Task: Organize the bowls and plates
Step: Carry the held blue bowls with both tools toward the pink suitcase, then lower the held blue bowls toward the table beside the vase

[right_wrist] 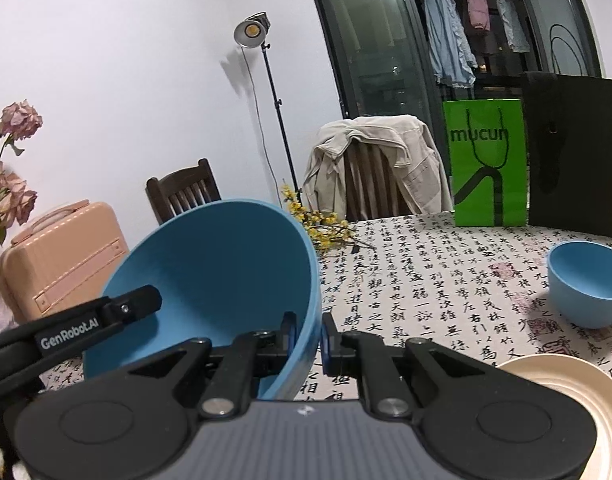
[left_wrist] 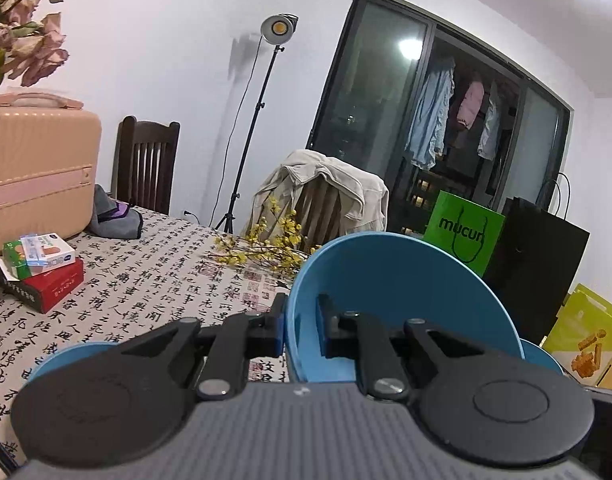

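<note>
A large blue bowl [left_wrist: 386, 292] hangs tilted above the table, gripped from both sides. My left gripper [left_wrist: 302, 320] is shut on its left rim, one pad inside and one outside. In the right wrist view the same bowl [right_wrist: 226, 272] has my right gripper [right_wrist: 309, 330] shut on its right rim, and a finger of my left gripper [right_wrist: 134, 304] reaches in at the opposite edge. A small blue bowl [right_wrist: 586, 288] stands upright on the table to the right. A cream plate [right_wrist: 566, 400] lies at the near right. Another blue dish edge [left_wrist: 66, 354] shows under my left gripper.
The table [right_wrist: 426, 280] has a calligraphy-print cloth. A peach suitcase [left_wrist: 34, 168] and stacked boxes [left_wrist: 46, 276] sit at the left. Yellow flower sprigs [right_wrist: 326, 228] lie mid-table. A green bag [right_wrist: 486, 164] and a black bag [right_wrist: 574, 152] stand at the back. Chairs line the far side.
</note>
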A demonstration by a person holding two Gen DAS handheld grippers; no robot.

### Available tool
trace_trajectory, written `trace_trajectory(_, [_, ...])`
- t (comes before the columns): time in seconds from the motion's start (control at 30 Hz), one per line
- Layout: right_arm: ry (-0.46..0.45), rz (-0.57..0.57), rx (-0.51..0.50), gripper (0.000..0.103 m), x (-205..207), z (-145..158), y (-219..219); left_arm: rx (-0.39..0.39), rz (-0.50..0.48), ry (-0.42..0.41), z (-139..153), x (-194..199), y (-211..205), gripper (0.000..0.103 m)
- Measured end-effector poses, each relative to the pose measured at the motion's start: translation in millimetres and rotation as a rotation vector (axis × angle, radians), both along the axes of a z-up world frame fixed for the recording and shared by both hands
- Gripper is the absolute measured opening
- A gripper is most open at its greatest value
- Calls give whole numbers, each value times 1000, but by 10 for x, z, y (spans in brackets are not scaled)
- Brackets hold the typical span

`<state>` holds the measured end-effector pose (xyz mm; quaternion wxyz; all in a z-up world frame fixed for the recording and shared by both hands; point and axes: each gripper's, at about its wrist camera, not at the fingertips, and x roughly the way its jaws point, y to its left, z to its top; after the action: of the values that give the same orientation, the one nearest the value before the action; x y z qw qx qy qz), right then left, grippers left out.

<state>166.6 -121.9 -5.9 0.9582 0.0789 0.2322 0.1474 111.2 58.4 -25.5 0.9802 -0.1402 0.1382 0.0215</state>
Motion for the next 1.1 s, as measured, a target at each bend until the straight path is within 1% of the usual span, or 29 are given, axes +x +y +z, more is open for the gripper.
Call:
trace_trajectory(0.67, [3, 91, -3, 12, 10, -7, 452, -9, 78, -18, -19, -175, 406, 15])
trace_trajectory(0.97, [29, 147, 7, 12, 56, -56, 658, -13, 122, -9, -69, -254, 610, 15])
trace_trajectory(1.1, [43, 172, 14, 12, 66, -82, 748, -10, 144, -20, -92, -306, 691, 15])
